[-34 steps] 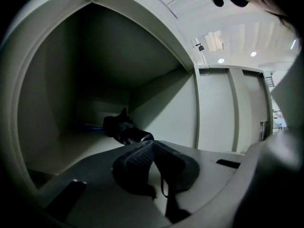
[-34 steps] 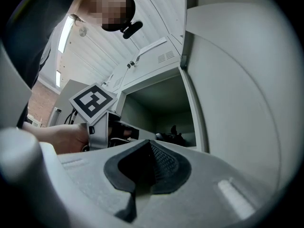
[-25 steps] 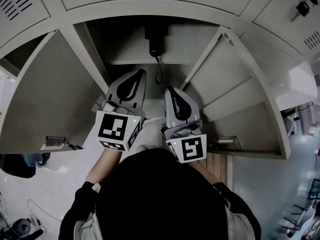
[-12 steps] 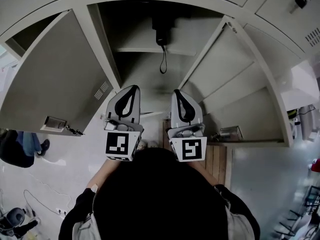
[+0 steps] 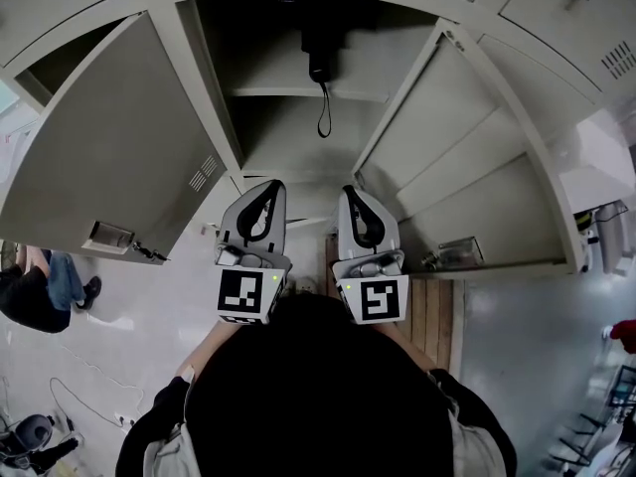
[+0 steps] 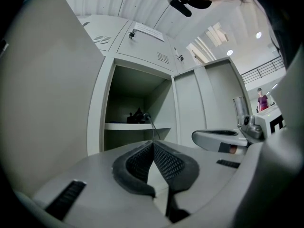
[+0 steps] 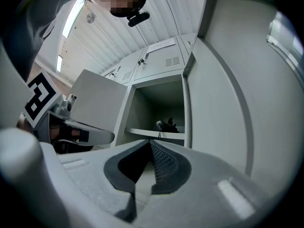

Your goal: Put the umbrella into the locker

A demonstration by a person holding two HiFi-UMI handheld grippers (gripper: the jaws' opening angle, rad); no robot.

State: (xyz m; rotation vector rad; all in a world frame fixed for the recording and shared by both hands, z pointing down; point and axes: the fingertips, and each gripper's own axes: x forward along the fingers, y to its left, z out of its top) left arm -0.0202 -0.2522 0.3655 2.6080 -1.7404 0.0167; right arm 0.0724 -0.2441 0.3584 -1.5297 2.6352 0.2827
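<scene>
The black folded umbrella lies on the shelf inside the open locker, its wrist strap hanging over the shelf edge. Both grippers are in front of the locker, below the shelf and apart from the umbrella. My left gripper is shut with nothing between its pads. My right gripper beside it is also shut and empty. In the left gripper view the umbrella shows beyond the closed jaws. In the right gripper view the umbrella sits above the closed jaws.
The locker's door stands open at the left, and a neighbouring door stands open at the right. More closed lockers sit above. A person stands on the floor at the far left. A wooden board lies at the right.
Both grippers have drawn back and down from the locker opening, side by side. The umbrella stays on the shelf, its strap hanging.
</scene>
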